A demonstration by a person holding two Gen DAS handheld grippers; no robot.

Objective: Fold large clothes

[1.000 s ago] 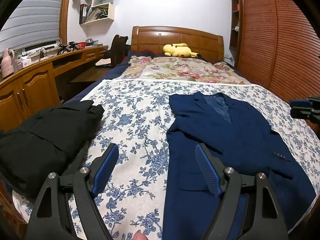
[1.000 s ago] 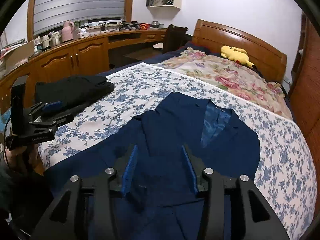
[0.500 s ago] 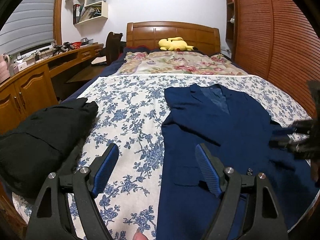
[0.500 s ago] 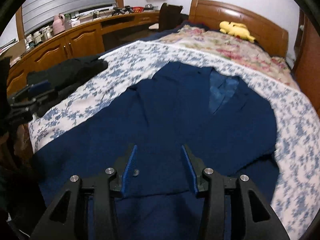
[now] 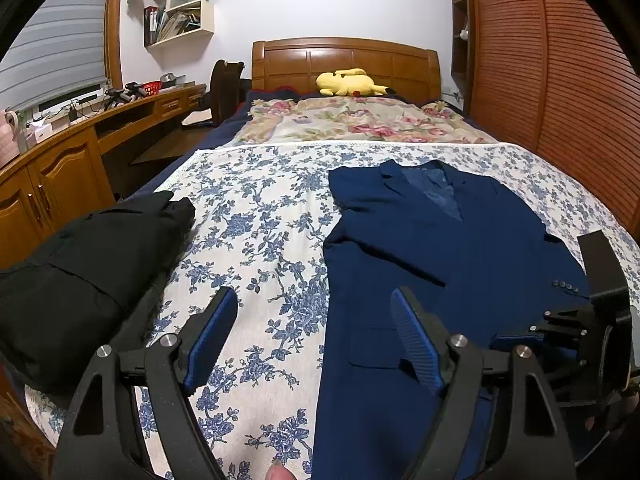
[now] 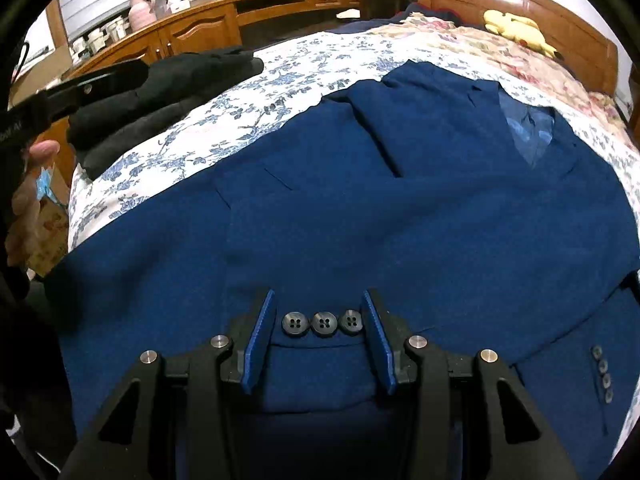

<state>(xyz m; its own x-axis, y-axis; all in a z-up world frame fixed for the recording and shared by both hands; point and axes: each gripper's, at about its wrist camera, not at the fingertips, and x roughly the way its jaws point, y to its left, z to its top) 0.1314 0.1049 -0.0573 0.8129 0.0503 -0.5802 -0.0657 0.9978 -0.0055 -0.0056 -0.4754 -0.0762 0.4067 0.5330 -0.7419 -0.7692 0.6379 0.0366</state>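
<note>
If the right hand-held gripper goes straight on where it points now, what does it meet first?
Most likely the sleeve cuff of the blue jacket, by its three buttons, between the open right hand-held gripper; depth is uncertain.

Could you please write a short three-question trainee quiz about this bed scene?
1. True or false: the blue blazer lies buttoned shut.
2. What sits between the pads of the right hand-held gripper?
A. three sleeve buttons
B. the yellow plush toy
C. the black garment
3. Fill in: the left hand-held gripper hovers open over the ____ bedspread and the blazer's edge.

Key: 1 false, its front lies open at the lining; 2 A; 3 floral.
</note>
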